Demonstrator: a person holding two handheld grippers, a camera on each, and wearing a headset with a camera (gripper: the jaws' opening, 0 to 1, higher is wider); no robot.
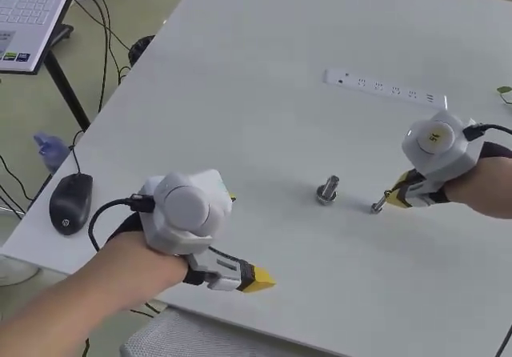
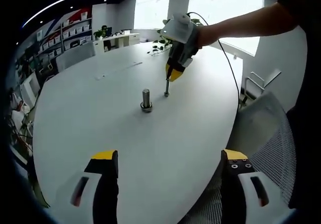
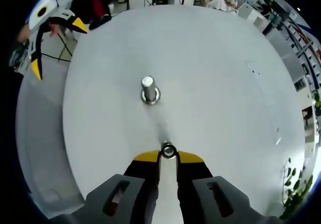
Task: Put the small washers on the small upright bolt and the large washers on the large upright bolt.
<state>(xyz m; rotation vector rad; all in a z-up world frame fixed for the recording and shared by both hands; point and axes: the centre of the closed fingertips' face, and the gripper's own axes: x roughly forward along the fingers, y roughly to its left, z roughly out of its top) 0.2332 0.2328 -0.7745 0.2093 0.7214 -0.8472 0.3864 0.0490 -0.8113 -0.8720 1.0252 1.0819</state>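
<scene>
Two bolts stand upright near each other on the white table (image 1: 264, 77) — the large bolt (image 3: 150, 91) and the small bolt (image 1: 376, 206). Right gripper (image 3: 169, 156) has its jaws pinched nearly together on a small ring at the small bolt's tip, a small washer (image 3: 168, 149) by my reading, held there so its hole can meet the shaft. Left gripper (image 2: 169, 158) hangs spread wide and empty by the table's near edge — likely parked clear of the work
</scene>
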